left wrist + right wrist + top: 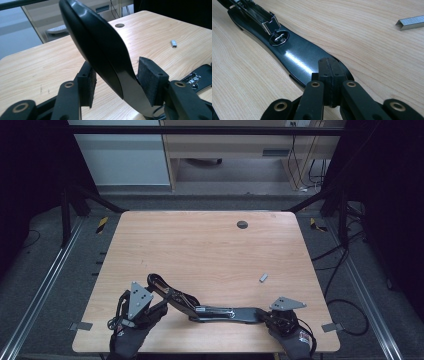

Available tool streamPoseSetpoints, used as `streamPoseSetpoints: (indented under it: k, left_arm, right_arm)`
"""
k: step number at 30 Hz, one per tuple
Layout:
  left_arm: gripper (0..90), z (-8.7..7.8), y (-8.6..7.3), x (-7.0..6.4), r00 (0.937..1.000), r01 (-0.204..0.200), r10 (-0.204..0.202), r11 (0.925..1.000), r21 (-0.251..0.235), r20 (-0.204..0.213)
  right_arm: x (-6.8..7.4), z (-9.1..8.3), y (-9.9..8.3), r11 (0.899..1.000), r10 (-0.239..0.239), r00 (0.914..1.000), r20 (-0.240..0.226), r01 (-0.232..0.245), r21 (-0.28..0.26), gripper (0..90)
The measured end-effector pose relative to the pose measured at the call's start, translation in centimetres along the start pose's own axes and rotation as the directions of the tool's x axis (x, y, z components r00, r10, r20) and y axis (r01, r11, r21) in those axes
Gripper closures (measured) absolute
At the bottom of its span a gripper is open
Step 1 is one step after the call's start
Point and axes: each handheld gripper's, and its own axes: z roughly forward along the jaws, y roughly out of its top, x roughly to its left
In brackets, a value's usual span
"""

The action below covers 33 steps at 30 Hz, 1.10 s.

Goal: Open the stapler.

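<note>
While the black stapler (pixel 210 309) lies opened along the desk (pixel 200 245) front edge, base pointing right under closed right hand-held gripper (pixel 329 75), lid raised leftward, clamped by left hand-held gripper (pixel 117 82).

1. The stapler (pixel 210 307) lies opened out on the table (pixel 200 245), near its front edge.
2. The left gripper (pixel 150 307) is at the stapler's left end, its jaws on either side of the raised top arm (pixel 100 50).
3. The right gripper (pixel 265 316) is at the stapler's right end, over the base (pixel 297 57).
4. The staple strip (pixel 263 278) lies on the table behind the stapler's right end, apart from it.
5. The round hole (pixel 242 224) sits well behind the stapler, near the table's far edge.
</note>
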Motion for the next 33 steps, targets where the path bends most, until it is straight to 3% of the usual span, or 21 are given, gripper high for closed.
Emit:
streamPoseSetpoints:
  k: [16, 25, 33]
  left_arm:
    - [46.1, -0.1, -1.0, 1.0, 0.9990, 0.044, -0.044, 0.9990, 0.002, -0.004]
    - [42.4, -0.2, -1.1, 1.1, 0.9998, 0.010, -0.010, 0.9999, 0.011, -0.017]
    - [39.0, -0.9, -0.8, 1.4, 0.9996, 0.022, -0.022, 0.9997, 0.002, -0.015]
  right_arm:
    - [0.0, 0.0, 0.0, 1.000, -0.001, 1.0000, 0.000, 0.001, 0.000, 90.0]
    - [-0.2, -0.1, 0.0, 1.000, 0.007, 0.9999, -0.009, -0.007, 0.006, 86.6]
    - [-0.1, -0.4, 0.0, 1.000, -0.012, 0.9999, 0.005, 0.012, -0.011, 86.6]
